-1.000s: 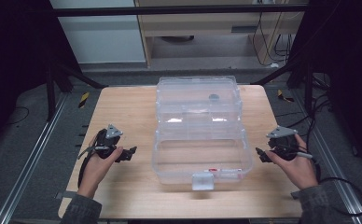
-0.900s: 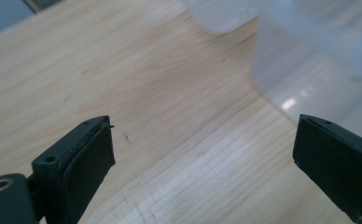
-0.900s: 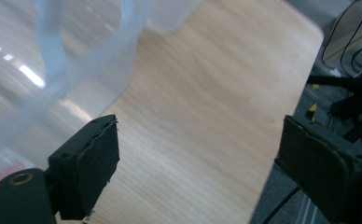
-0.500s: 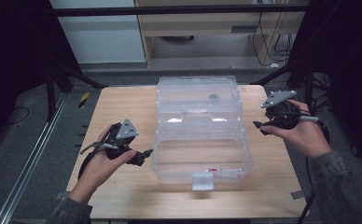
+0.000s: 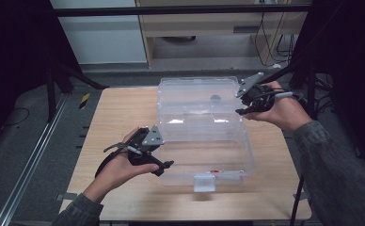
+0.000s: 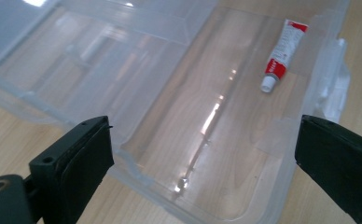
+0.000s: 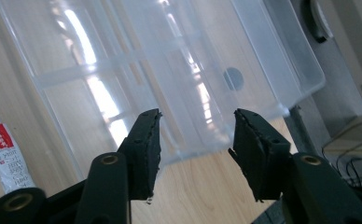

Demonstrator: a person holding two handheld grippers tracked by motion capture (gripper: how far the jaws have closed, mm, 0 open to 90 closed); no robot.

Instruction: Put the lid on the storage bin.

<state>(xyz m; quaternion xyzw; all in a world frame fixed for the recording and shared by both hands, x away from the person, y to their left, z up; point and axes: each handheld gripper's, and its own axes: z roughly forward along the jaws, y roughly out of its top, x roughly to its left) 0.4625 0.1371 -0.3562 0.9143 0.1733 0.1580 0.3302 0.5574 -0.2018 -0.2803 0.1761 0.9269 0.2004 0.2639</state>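
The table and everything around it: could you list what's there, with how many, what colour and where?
Table: one, light wood, centre.
Box: one, clear plastic, lid open, mid-table.
Tube: one, white and red with a white cap, lying inside the box near its latch side.
Round spot: one, dark, on the open lid.
Floor: grey, around the table.
Left gripper: one, black, open, at the box's near left side.
Right gripper: one, black, open, at the lid's right edge.
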